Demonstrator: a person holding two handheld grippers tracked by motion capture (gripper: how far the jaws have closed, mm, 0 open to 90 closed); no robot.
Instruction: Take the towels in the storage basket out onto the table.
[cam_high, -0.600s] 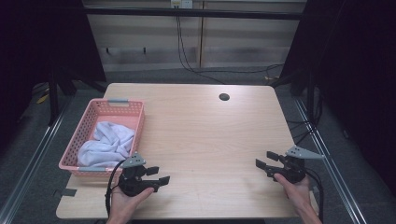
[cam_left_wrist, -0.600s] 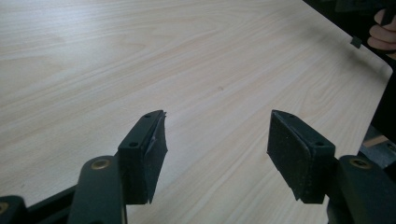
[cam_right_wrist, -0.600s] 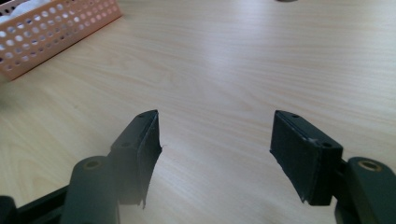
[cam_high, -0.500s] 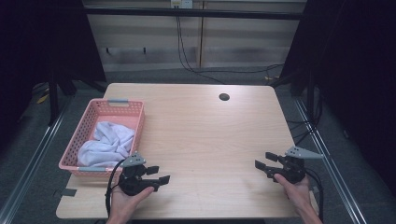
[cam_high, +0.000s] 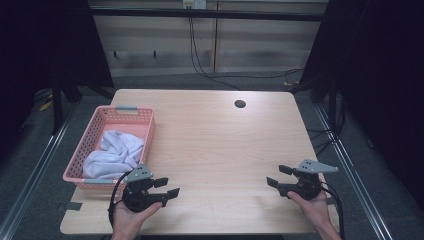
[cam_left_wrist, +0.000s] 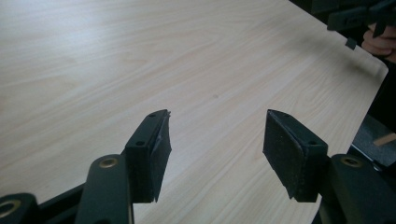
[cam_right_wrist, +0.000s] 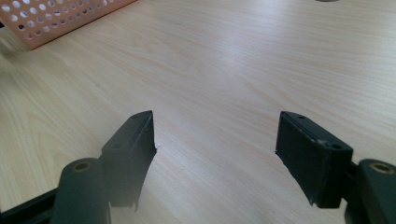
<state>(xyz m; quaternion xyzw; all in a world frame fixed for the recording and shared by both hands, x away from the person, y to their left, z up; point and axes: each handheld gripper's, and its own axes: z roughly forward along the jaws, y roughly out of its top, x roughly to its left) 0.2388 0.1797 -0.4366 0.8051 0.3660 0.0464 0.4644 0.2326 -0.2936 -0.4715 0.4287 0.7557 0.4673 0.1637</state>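
Note:
A pink perforated basket (cam_high: 95, 131) stands at the table's left side with a crumpled white cloth (cam_high: 116, 152) inside it. My left gripper (cam_high: 167, 187) rests low over the table's front left, just right of the basket's near corner, open with nothing between its jaws (cam_left_wrist: 215, 140). My right gripper (cam_high: 279, 176) sits near the front right edge, also open and empty (cam_right_wrist: 215, 149). In the right gripper view the basket's corner (cam_right_wrist: 56, 18) shows at the top left. The left gripper view catches the right gripper (cam_left_wrist: 359, 16) far off at the top right.
The light wooden table (cam_high: 210, 140) has a dark round hole (cam_high: 240, 104) near its back edge. Cables hang behind the table against a pale wall. Dark floor and metal rails flank both sides.

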